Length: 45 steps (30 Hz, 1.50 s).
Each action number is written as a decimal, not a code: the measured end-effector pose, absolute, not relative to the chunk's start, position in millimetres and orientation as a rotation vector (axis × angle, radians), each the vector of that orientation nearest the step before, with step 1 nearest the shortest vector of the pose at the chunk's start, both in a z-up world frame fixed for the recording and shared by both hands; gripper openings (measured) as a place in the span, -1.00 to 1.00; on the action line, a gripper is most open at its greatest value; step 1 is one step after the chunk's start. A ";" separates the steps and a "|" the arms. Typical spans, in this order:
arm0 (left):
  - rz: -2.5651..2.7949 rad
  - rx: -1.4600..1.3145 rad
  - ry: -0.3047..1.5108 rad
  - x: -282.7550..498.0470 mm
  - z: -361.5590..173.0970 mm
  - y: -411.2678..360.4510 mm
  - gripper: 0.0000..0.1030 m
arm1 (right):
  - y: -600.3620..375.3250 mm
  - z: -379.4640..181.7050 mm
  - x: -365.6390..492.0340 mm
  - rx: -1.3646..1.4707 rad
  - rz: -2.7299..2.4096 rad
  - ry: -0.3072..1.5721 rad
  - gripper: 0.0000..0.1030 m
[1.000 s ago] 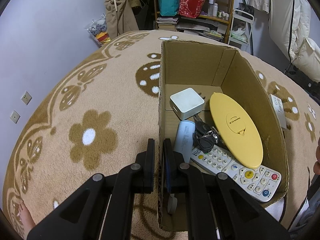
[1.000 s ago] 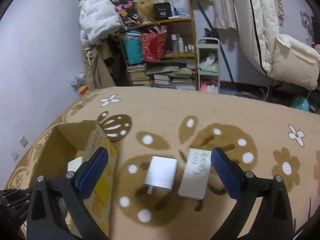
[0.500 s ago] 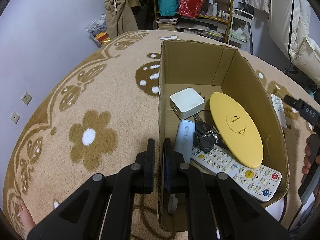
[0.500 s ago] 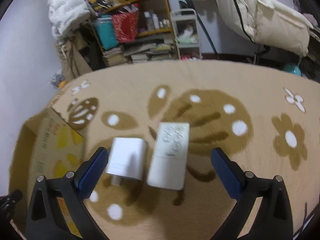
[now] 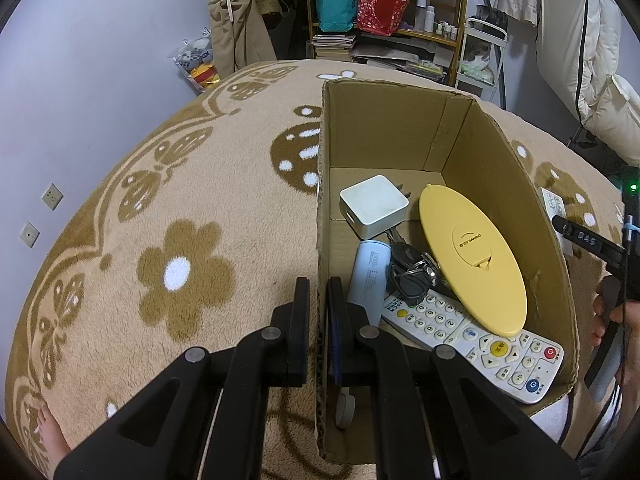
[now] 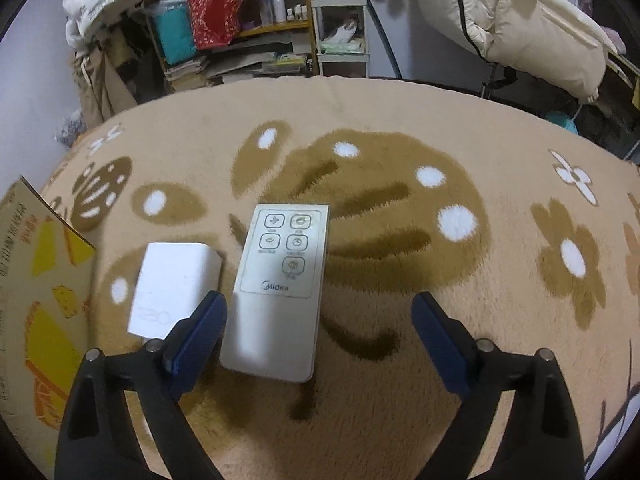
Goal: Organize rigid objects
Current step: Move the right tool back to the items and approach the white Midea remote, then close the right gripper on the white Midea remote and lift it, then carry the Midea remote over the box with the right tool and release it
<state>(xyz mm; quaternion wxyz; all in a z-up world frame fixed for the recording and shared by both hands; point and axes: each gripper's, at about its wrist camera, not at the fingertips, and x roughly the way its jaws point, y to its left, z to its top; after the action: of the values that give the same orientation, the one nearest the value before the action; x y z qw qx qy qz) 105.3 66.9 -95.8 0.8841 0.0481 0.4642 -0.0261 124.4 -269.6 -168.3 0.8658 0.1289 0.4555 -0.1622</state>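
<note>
A cardboard box (image 5: 460, 152) stands on the rug. It holds a white charger (image 5: 374, 204), a yellow oval lid (image 5: 472, 256), a pale blue power bank (image 5: 370, 276), black keys (image 5: 408, 272) and a long white remote (image 5: 480, 344). My left gripper (image 5: 318, 308) is shut on the box's near left wall. Outside the box, a small white remote (image 6: 280, 272) lies flat beside a white adapter (image 6: 172, 284). My right gripper (image 6: 318, 312) hangs low over the small remote. Its jaws are closing with the remote's near end between them, and the pads stand apart from it.
The flowered beige rug (image 6: 440, 380) spreads to the right of the small remote. The box's printed outer wall (image 6: 36, 280) rises at the left of the right wrist view. Shelves (image 6: 240, 40) and a padded chair (image 6: 540, 40) line the far wall. A hand (image 5: 604, 312) shows at the right edge.
My right gripper has come down and forward over the small white remote, and its jaws have narrowed a little. It now shows at the right edge of the left wrist view. The left gripper is still.
</note>
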 end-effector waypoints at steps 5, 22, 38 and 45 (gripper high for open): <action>-0.051 0.109 0.966 105.0 -96.0 64.9 -0.82 | -275.2 -172.5 129.8 0.322 -0.274 0.947 0.40; -0.039 0.131 0.968 104.2 -96.7 59.5 -0.82 | -253.9 -177.8 130.2 0.195 -0.310 0.969 0.01; -0.030 0.157 0.973 105.5 -96.5 55.4 -0.84 | -220.3 -66.8 106.4 0.199 -0.170 0.741 0.01; -0.029 0.158 0.972 105.4 -96.5 55.4 -0.84 | -162.8 -13.8 92.5 0.164 0.001 0.619 0.01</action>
<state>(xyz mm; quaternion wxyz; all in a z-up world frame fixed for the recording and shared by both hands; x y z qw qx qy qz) 105.4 55.4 -96.5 0.8810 0.0759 0.4667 -0.0138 92.5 -162.8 -13.8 0.9492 0.0804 0.3043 0.0004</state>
